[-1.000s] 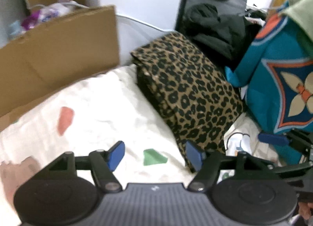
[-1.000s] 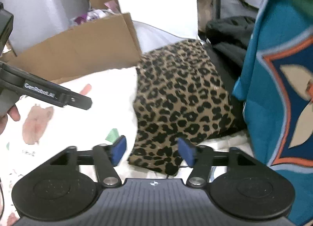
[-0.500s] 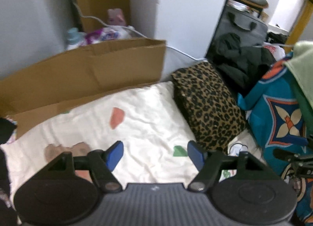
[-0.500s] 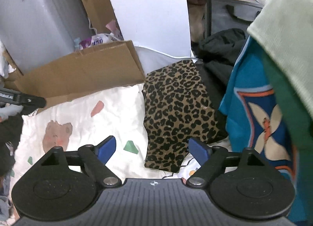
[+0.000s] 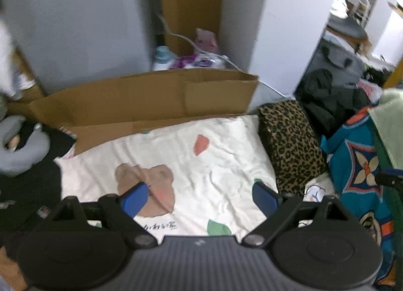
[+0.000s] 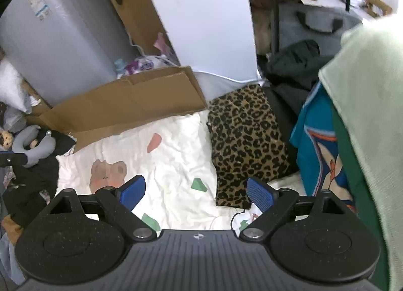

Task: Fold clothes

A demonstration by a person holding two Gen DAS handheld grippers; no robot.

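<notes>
A: Which step is this, would you say?

B: Between garments, I judge. The left tool [image 5: 200, 196] has just been spreading its jaws and they stand wide with nothing between them, only the printed white bedding [image 5: 221, 154] far below. The right tool [image 6: 195, 191] has been opening too; it is wide and empty as well.

A: And the folded piece?

B: The leopard-print garment [image 5: 289, 144] lies as a neat rectangular packet at about two o'clock in the left wrist view, touching the right edge of the bedding. In the right wrist view it sits near one o'clock, its near corner just beside the right blue pad. Its edges look square and its top flat, so that one seems done.

A: What next, then?

B: Another piece has to be fetched. There is dark clothing [image 6: 32, 177] heaped at nine o'clock, beside a grey plush toy [image 6: 35, 144], and at three o'clock a teal patterned fabric [image 6: 320, 149] under a pale green cloth [image 6: 365, 104]. Which is meant I cannot tell. Either way, the piece must be laid flat on the open bedding in front of the cardboard box [image 5: 151, 99], clear of the finished packet.
</notes>
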